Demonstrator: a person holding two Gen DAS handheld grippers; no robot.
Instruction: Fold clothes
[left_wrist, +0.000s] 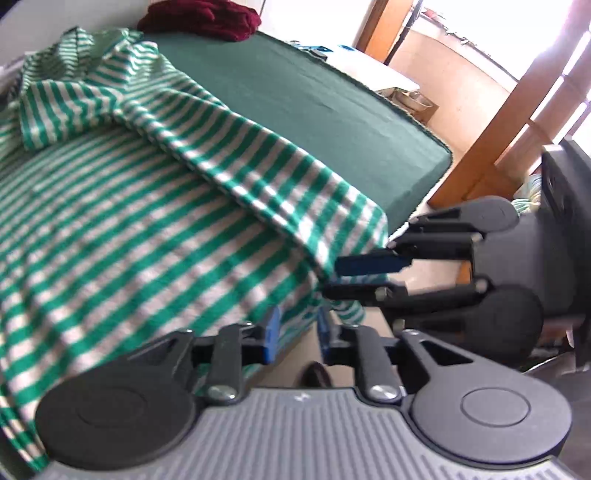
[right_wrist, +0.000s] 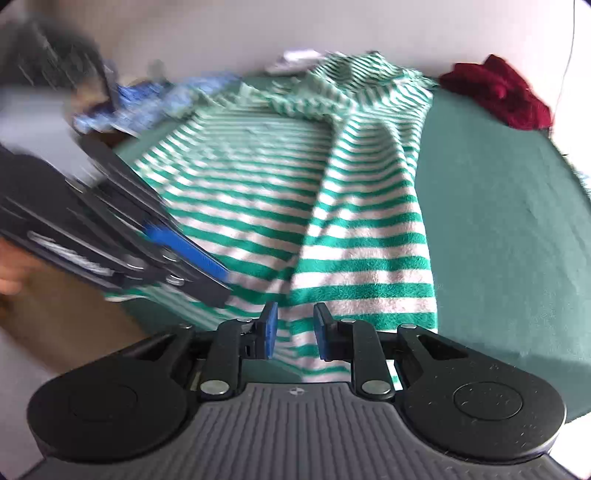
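Now both grippers, left (left_wrist: 295, 334) and right (right_wrist: 294, 336), fingers parted, holding nothing, over striped shirt (right_wrist: 362, 236) (hem end).

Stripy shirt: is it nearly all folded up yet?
Only just started. One long side of the stripy shirt already lies folded over its middle. The left gripper and right gripper are both at the bottom hem, fingers parted, not clearly pinching it. Left to do: probably the other side, then folding it shorter. The dark red garment behind lies in a heap, unfolded.
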